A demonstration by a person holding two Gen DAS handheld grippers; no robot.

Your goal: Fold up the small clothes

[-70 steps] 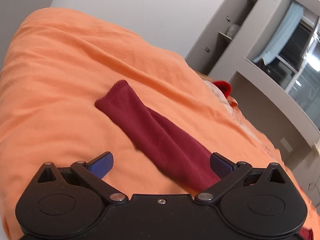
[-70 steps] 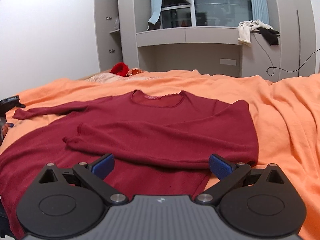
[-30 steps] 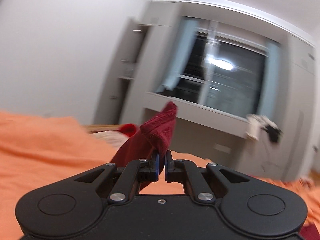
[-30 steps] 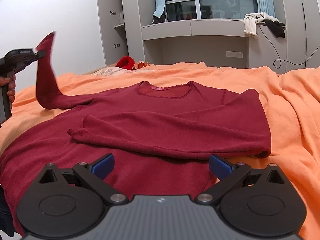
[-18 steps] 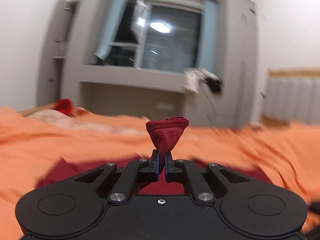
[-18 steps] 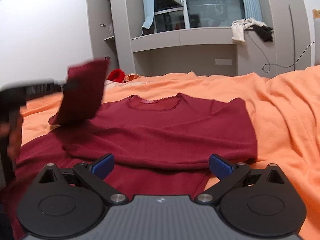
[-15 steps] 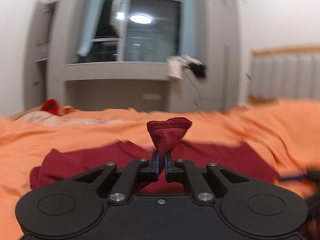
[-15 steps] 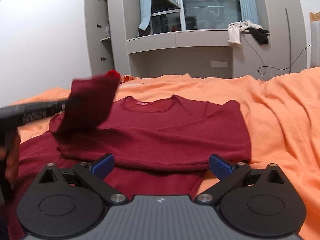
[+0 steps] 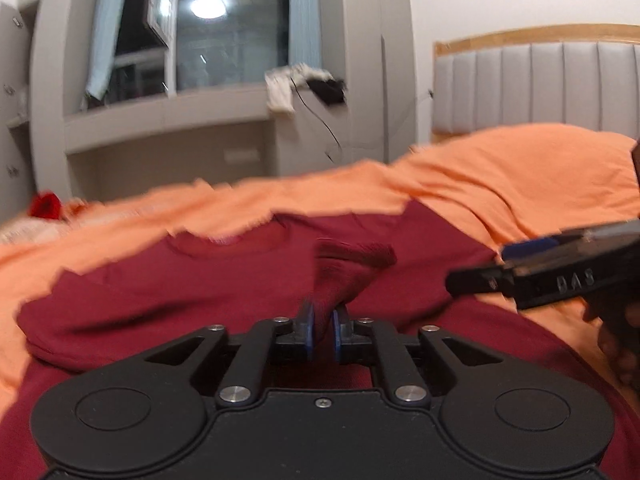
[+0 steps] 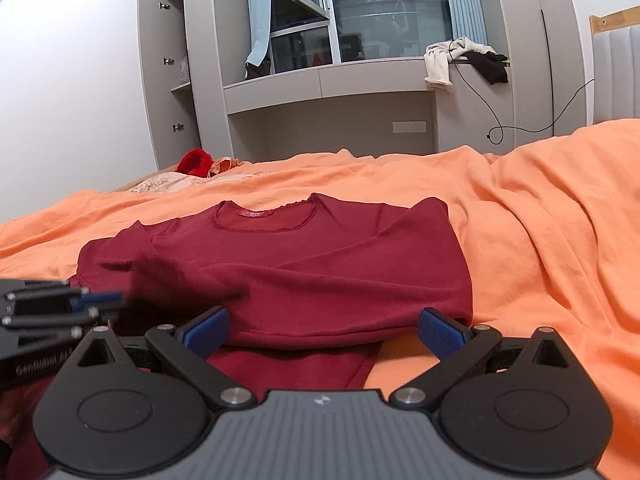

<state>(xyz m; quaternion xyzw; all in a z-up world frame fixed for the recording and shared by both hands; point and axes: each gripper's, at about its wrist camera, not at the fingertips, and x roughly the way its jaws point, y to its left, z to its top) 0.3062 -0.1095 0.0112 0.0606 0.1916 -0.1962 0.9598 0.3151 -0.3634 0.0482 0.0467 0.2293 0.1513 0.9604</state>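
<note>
A: Progress check. Red top (image 10: pixel 304 248) lies flat on the orange bedcover (image 10: pixel 540 240), straight ahead of the right gripper (image 10: pixel 322 330), neckline on the far side. One sleeve is already folded across the chest. Second sleeve (image 9: pixel 344 268) is now laid over the body too, cuff just beyond the left gripper (image 9: pixel 323 330).

B: Left tongs?

A: Blue pads stand a narrow gap apart. They have just been parting, with the sleeve cloth between them. I judge it a release under way; the frame is blurred, and I see no firm pinch on the cloth.

B: Right tongs?

A: Spread wide, nothing held. The folded edge of the top sits just beyond the tips, between them. In the left wrist view the right gripper comes in from the right side, low over the garment.

B: What is left?

A: Both sleeves look in. My guess: the hem end nearest the tongs must be brought up toward the neckline, perhaps once more after that. Roughly halfway.

B: Against a second back?

A: Then the left gripper was clamped on the cuff and held it high, clear of the bed and out to the left of the right gripper. Now it is low, close beside the right gripper, and the sleeve rests on the chest. Right gripper's view has barely changed.
</note>
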